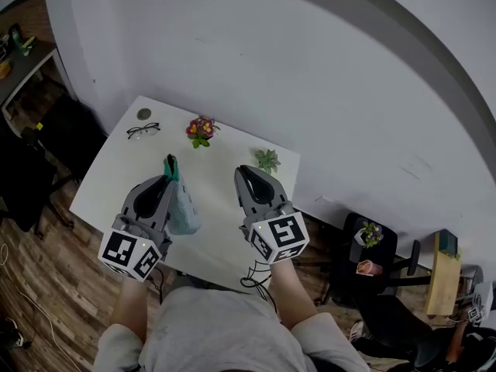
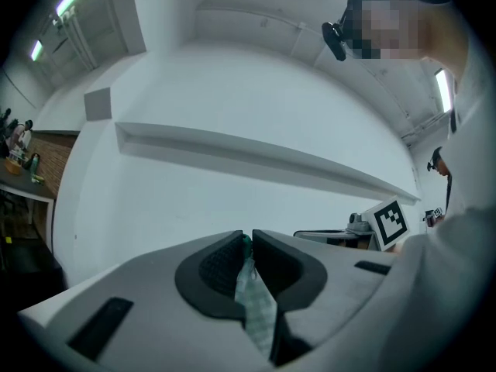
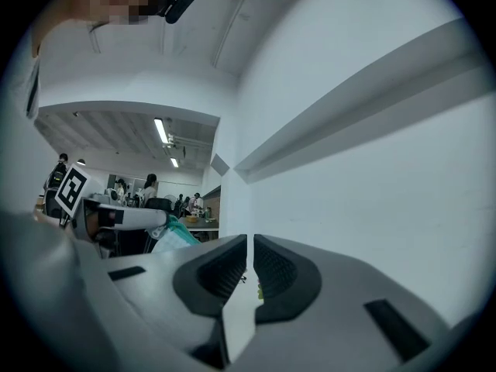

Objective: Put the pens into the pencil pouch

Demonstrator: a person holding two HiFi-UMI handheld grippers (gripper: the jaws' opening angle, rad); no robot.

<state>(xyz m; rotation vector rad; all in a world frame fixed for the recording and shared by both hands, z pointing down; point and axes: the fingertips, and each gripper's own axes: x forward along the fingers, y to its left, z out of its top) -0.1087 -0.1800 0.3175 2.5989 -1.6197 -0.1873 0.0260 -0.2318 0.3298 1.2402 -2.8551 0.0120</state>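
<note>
Overhead, in the head view, the left tool (image 1: 170, 163) is holding the pencil pouch (image 1: 184, 208) by one edge, the bag hanging seemingly clear of the white bench (image 1: 108, 177). No pens are showing there, so they may be inside. In the left gripper view, its jaws are pressing shut on only a thin fold of checked fabric. So slim a grip is risking a slip, and a tipping pouch could be spilling pens. In the right gripper view, the right tool (image 3: 249, 248) is sitting almost closed on nothing, lending no support.
</note>
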